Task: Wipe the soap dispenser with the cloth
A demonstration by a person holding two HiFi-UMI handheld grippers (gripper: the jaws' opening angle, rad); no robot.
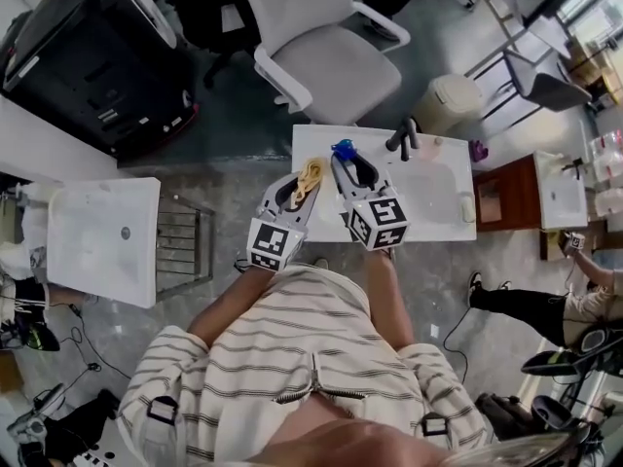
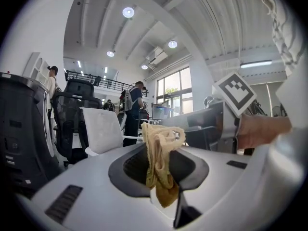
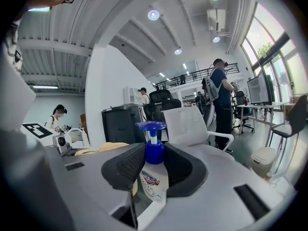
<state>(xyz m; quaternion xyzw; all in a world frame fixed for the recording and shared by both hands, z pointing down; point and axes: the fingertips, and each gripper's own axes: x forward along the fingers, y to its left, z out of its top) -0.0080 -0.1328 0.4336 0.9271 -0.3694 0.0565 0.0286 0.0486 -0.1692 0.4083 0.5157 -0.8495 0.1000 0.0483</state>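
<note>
Two grippers: the left gripper (image 2: 161,163) and the right gripper (image 3: 153,161) are side by side over the left part of the white counter (image 1: 443,217).
Left jaws: clamped on the cloth (image 2: 158,146).
Cloth: yellow and bunched, it hangs in folds from the jaws, above the counter's left end.
Right jaws: closed on the soap dispenser (image 3: 154,182), gripping its body just below the blue collar.
Soap dispenser: upright, pale bottle with a printed label and a blue pump (image 3: 151,126), over the counter and just beside the cloth.
Faucet (image 1: 404,136): dark, at the counter's far edge, right of the dispenser.
Office chair (image 1: 321,52): white, on the floor beyond the counter's far edge.
Bin (image 1: 448,100): beige, beyond the counter's far edge, right of the chair.
</note>
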